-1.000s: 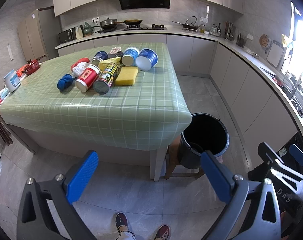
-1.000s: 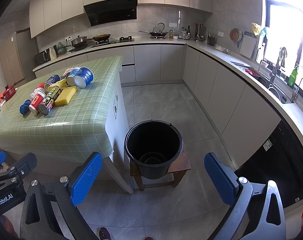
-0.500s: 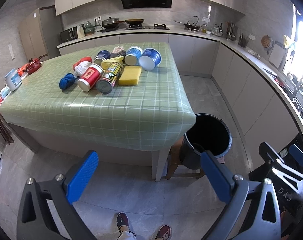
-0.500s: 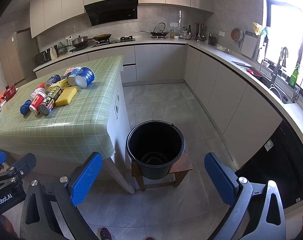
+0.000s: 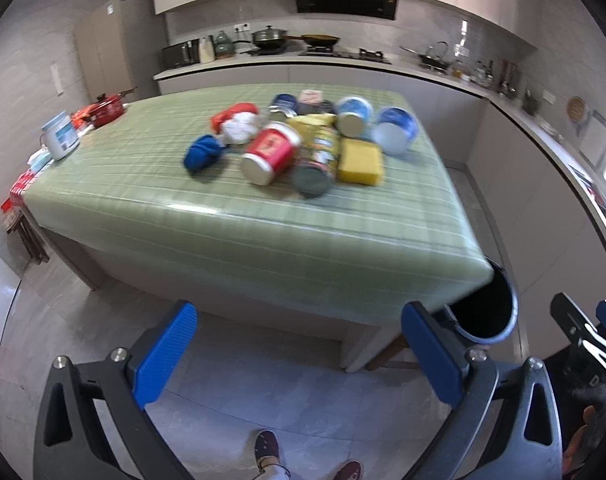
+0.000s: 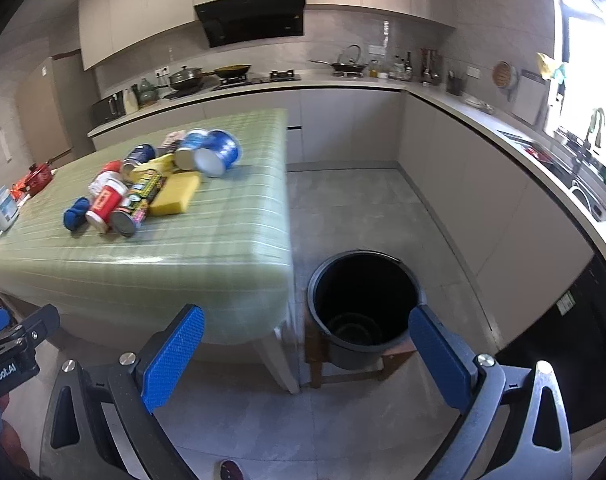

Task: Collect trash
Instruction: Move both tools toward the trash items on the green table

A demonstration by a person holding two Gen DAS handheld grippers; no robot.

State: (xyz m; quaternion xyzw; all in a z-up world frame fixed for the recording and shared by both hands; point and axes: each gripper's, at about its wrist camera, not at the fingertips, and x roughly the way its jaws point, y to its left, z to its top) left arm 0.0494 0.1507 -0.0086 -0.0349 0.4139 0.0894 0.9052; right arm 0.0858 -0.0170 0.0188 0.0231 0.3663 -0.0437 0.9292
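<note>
The right view showed the whole black bucket (image 6: 365, 308) on its stool beside the counter (image 6: 207, 248); the left view caught only its rim. Both the left gripper (image 5: 299, 354) and right gripper (image 6: 305, 358) gaped empty. Cans (image 5: 269, 152) and a sponge (image 5: 360, 160) lay clustered on the green-checked counter in a kitchen.

I see bare cloth on the table (image 5: 231, 232) in front of the trash pile (image 5: 303, 148), open bucket (image 6: 365, 300) beside the table's corner, floor clear around it.
</note>
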